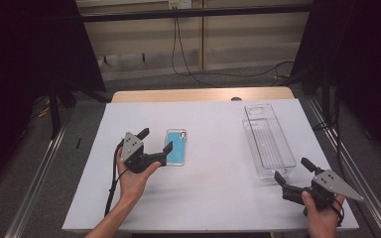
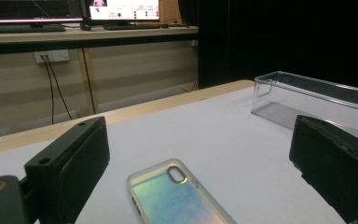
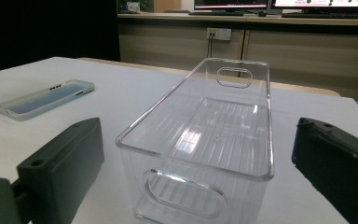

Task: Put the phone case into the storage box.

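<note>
One phone case [image 1: 175,147] and one clear bin [image 1: 269,141] on the counter [image 1: 213,198]; left tongs [image 1: 155,140] spread astride the case, right tongs [image 1: 293,170] spread before the bin.

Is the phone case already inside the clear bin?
No. The phone case lies flat on the table, apart from the clear bin, which holds nothing.

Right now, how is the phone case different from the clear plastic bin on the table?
The phone case is small, thin and lies flat, while the clear plastic bin is long and tall-walled. The phone case shows a blue-green tint; the bin is colourless and see-through. The phone case lies between the open left tongs; the bin sits just ahead of the open right tongs. Both rest untouched on the white table.
</note>
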The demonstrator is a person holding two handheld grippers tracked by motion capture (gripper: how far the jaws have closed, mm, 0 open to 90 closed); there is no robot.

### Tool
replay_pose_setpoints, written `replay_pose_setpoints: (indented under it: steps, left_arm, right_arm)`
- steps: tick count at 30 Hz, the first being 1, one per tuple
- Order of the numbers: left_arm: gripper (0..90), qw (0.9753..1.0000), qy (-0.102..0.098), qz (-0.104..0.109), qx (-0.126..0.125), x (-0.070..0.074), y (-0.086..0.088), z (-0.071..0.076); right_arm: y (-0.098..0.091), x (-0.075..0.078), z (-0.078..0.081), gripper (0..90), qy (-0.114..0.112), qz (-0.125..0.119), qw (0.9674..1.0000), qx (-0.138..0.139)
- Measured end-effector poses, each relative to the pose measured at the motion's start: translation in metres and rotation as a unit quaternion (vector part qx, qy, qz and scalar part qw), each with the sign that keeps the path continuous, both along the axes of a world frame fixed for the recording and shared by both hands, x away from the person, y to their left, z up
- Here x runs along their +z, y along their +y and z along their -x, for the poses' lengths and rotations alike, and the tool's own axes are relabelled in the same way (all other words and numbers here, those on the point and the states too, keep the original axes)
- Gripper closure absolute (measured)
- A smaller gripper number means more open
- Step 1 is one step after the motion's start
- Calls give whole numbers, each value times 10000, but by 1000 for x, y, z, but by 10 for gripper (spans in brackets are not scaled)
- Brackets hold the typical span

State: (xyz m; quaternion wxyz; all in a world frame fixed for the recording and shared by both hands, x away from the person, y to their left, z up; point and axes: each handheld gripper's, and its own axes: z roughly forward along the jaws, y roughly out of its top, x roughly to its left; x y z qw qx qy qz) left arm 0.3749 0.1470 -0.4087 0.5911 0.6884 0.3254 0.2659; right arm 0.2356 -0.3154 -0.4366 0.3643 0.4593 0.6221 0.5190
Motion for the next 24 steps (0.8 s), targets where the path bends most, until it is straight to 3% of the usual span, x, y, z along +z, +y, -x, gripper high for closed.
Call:
replay_pose_setpoints:
  steps: [11, 14, 16, 24]
  left_arm:
    - [59, 9998, -26, -118, -187, 1, -29, -9]
    - [66, 9995, -216, -184, -139, 3, -35, -13]
    - [77, 9996, -197, -101, -168, 4, -40, -16]
    - [88, 9993, -150, -182, -303, -2, -52, -23]
  right_arm:
    - [-1, 0, 0, 18, 0, -10, 10000, 6]
    - [-1, 0, 0, 18, 2, -9, 10000, 8]
    - [-1, 0, 0, 19, 9, -17, 10000, 18]
    - [-2, 0, 0, 19, 7, -19, 10000, 37]
